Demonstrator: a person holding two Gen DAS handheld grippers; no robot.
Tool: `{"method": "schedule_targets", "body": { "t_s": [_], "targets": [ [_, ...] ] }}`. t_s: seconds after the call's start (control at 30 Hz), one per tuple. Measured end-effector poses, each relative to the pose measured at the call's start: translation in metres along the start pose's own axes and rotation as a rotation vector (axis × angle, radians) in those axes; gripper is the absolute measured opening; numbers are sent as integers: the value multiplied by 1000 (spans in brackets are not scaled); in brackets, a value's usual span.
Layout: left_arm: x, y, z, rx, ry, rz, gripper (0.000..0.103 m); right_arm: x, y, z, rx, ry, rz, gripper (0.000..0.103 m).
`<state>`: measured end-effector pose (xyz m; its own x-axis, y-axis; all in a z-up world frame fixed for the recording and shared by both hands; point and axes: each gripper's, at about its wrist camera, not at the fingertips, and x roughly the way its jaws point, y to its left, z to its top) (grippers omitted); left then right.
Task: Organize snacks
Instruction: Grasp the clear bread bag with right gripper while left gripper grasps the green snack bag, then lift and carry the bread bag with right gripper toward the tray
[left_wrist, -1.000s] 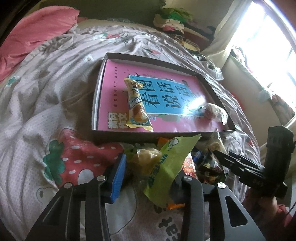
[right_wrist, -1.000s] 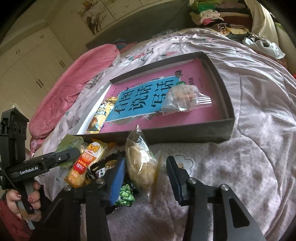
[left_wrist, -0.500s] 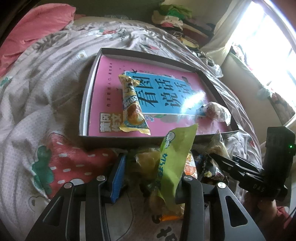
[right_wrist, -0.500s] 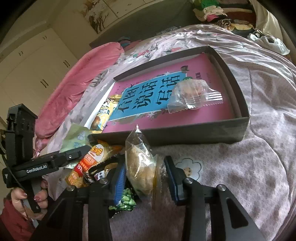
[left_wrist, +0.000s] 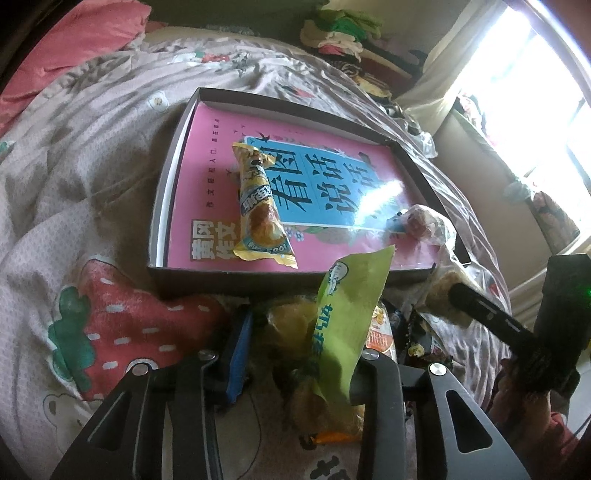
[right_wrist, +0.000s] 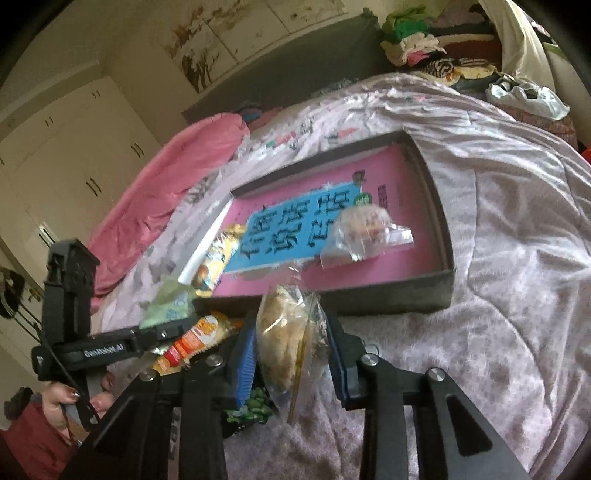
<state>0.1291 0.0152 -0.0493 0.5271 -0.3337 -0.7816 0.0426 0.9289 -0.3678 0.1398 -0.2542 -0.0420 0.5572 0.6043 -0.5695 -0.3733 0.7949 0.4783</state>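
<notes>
Since lifted: clear pastry bag (right_wrist: 291, 332).

Bed (left_wrist: 92, 155) covered by a pale quilt (right_wrist: 517, 229) printed with small patterns and a strawberry motif (left_wrist: 140, 325). A pink pillow (right_wrist: 177, 166) lies at the head end. A shallow dark box (left_wrist: 258, 282) rests flat on the quilt near mid-bed. Just beside the box's near wall, a heap of snack packets (left_wrist: 391, 332) lies on the quilt. Folded clothes (right_wrist: 417, 40) are stacked at the far edge; whether they rest on the bed cannot be told.
</notes>
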Motion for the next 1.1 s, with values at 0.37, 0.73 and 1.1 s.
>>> {"method": "schedule_targets", "body": {
  "t_s": [0.37, 0.73, 1.1],
  "targets": [
    [-1, 3, -1, -28, -10, -11, 37, 0, 6, 2, -25, -9, 9, 33],
    [-38, 0, 5, -54, -99, -34, 37, -11, 8, 6, -26, -60, 35, 33],
    [-54, -6, 15, -64, -150, -24, 37, -18, 5, 15, -17, -103, 49, 33]
  ]
}}
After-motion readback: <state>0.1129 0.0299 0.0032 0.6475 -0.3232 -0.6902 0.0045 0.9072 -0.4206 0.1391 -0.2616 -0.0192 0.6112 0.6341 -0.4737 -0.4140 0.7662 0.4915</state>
